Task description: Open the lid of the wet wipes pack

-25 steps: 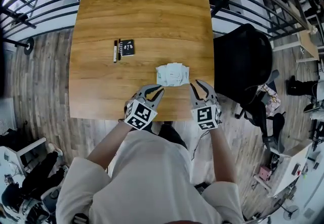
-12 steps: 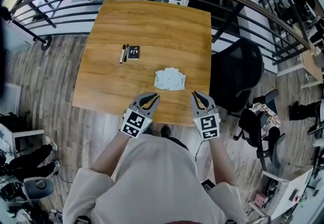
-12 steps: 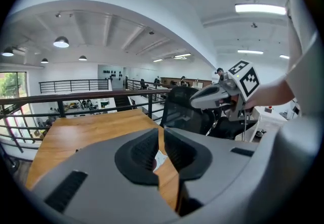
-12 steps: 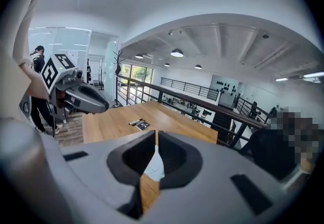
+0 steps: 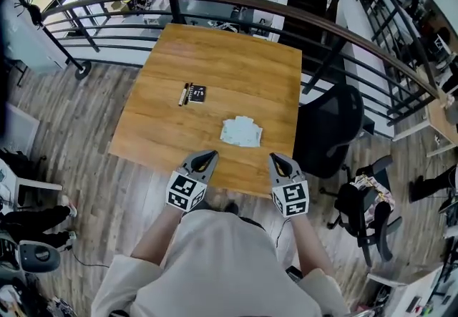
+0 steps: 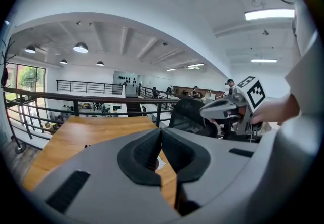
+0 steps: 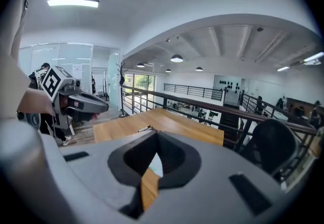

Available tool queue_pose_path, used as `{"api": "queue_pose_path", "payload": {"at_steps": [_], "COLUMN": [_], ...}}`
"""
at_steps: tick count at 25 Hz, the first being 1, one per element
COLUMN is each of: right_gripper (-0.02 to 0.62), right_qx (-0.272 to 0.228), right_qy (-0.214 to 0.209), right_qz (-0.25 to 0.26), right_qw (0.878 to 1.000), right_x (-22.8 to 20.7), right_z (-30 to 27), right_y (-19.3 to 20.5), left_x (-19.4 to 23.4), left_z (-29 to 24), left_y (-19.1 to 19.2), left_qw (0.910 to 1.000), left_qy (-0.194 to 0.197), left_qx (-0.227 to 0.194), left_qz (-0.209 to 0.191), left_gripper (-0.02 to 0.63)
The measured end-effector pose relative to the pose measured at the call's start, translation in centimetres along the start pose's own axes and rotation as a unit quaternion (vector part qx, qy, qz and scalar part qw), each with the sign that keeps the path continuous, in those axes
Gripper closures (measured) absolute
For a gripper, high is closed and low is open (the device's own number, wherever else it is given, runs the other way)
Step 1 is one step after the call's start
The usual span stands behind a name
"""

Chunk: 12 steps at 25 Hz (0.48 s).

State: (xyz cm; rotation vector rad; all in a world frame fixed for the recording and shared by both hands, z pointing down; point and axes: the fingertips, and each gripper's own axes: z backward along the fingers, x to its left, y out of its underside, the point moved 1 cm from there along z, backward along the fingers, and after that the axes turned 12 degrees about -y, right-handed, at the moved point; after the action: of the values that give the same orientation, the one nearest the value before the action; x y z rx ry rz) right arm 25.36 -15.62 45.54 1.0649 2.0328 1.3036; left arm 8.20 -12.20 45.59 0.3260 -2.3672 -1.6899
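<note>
Toward the near right part of the wooden table (image 5: 215, 65) lies the wet wipes pack (image 5: 241, 132), a pale, slightly rumpled packet lying flat on the wood; it is too small in the head view to tell whether its lid is up or down. Over the table's near edge, on the person's side of the pack and apart from it, hang both tools. The left gripper (image 5: 207, 157) has its jaws pressed together at the tips with nothing between them, and its own view shows only bare table through the gap lower down. The right gripper (image 5: 276, 159) is likewise closed tip to tip and empty. Farther in from that edge, left of the table's middle, sit a pen (image 5: 184, 94) and a small black card (image 5: 197, 94), well clear of the work. The pack is probably light and soft, a film pouch that gives under pressure and may slide or lift off the smooth wood when the lid is pulled. A sensible hold would be to pin the pouch body beside the lid with one gripper while the other nips the lid's free front lip and peels it up toward the hinge.
</note>
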Motion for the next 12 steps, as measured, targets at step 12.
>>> {"api": "queue_pose_path", "payload": {"at_steps": [12], "right_gripper": [0.594], "right_qx": [-0.065], "right_qy": [0.052], "right_qz": [-0.029], "right_qw": [0.996], "right_x": [1.2], "right_z": [3.6], "right_y": [-4.1], "left_x": [2.9], "left_z": [4.1], "left_y": [-4.7], "left_qw": [0.9987], "left_qy": [0.006], "left_qx": [-0.045], "left_qz": [-0.024], "left_gripper": [0.612]}}
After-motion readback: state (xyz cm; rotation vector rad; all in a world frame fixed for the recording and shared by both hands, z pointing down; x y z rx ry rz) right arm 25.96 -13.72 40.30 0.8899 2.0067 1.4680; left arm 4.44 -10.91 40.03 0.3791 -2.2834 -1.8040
